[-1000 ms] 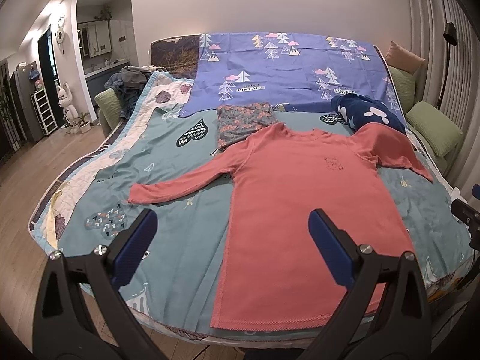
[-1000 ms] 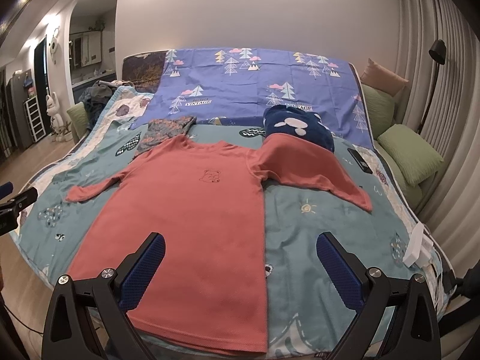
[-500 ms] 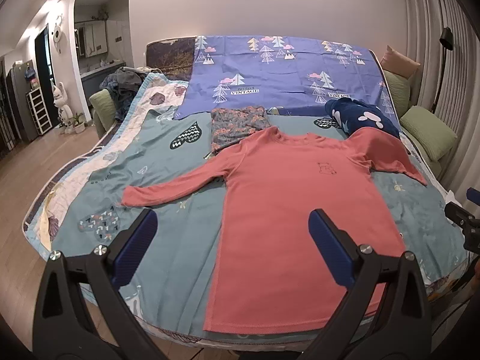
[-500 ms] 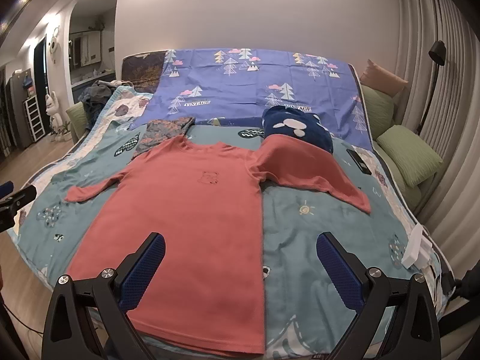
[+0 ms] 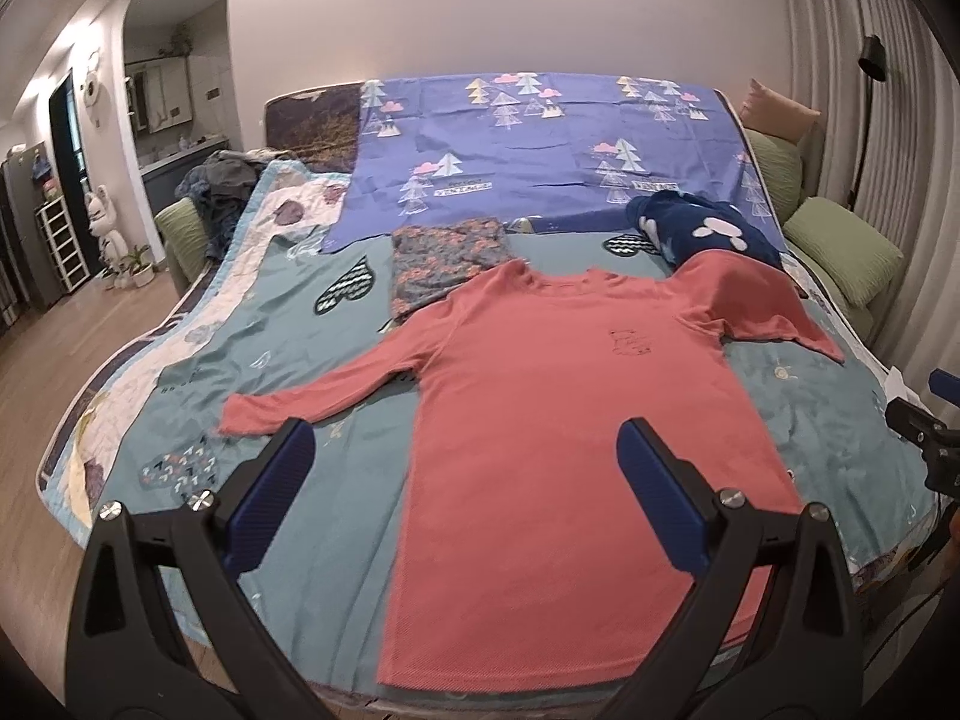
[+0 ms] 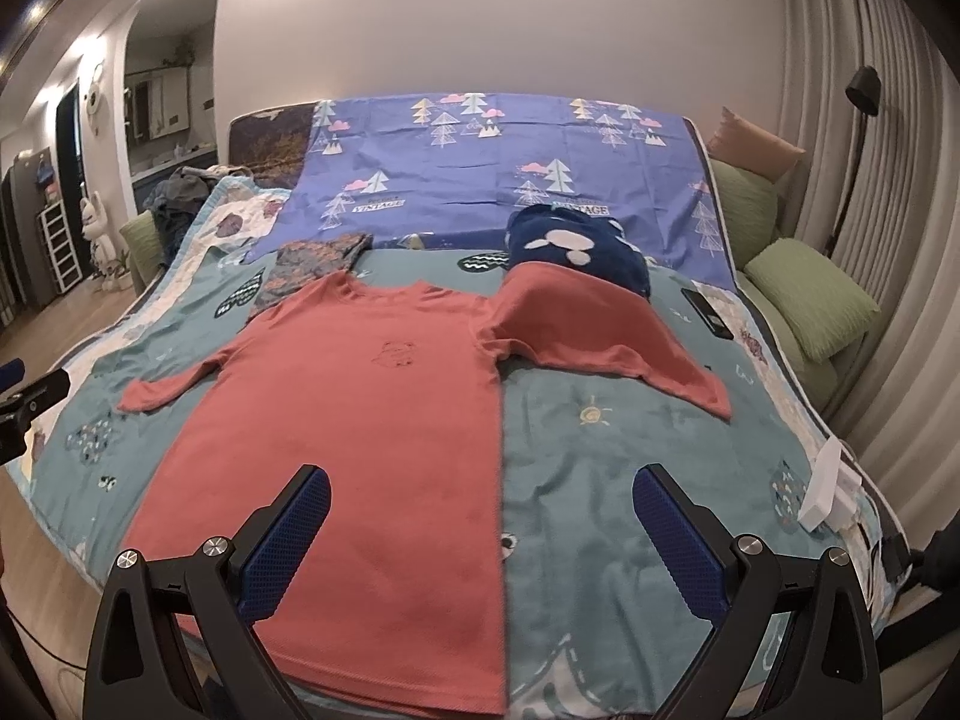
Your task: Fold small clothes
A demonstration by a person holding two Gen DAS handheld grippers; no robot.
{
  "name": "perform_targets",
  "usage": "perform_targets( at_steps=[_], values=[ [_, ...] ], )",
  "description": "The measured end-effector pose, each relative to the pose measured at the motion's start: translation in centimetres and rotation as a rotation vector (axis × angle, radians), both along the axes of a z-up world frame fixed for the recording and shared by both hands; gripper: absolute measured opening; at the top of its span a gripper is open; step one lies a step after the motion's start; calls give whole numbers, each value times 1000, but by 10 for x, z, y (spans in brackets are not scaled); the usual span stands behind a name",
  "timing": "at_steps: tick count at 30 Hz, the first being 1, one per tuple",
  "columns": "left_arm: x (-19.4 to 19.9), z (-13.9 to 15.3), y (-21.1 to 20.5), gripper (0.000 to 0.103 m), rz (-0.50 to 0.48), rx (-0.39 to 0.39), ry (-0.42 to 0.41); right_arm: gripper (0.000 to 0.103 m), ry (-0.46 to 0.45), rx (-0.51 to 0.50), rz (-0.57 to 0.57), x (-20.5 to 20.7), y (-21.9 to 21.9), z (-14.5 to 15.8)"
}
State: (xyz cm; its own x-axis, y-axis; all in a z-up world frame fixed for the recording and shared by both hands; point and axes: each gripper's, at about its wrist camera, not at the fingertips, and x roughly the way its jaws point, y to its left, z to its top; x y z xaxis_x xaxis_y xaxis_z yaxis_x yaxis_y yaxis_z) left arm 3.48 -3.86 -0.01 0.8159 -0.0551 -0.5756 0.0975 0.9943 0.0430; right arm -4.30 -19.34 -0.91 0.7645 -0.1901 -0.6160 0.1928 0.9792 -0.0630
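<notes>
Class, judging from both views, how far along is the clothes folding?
Done: the red shirt lies spread flat on the bed. In hand: nothing; the left claw and right claw hover open. Left: every fold, sleeves included.

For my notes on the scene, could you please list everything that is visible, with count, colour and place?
long-sleeved shirt: 1, coral red, flat on bed centre
patterned garment: 1, grey floral, beside shirt collar
fleece garment: 1, navy with white, under shirt sleeve
bedspread: 1, teal, on bed
sheet: 1, purple, bed head
cushions: several, green, right of bed
floor lamp: 1, black, right
left gripper: 1, jaws open
right gripper: 1, jaws open
</notes>
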Motion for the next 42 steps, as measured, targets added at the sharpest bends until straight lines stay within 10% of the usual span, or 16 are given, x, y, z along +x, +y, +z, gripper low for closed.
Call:
perform_targets(
  at_steps=[11, 19, 25, 39, 42],
  values=[
    [46, 4, -119, 101, -227, 131, -53, 103, -67, 145, -180, 9, -138, -4],
    [115, -33, -245, 101, -386, 331, -74, 102, -44, 694, -223, 60, -309, -87],
    [157, -73, -311, 101, -526, 319, -20, 92, -47, 1104, -210, 105, -384, -161],
    [189, -129, -408, 101, -786, 429, 47, 85, -68, 1186, -300, 143, -426, -194],
    [196, -140, -420, 99, -773, 439, 68, 66, -60, 1181, -327, 145, -430, -196]
  ],
)
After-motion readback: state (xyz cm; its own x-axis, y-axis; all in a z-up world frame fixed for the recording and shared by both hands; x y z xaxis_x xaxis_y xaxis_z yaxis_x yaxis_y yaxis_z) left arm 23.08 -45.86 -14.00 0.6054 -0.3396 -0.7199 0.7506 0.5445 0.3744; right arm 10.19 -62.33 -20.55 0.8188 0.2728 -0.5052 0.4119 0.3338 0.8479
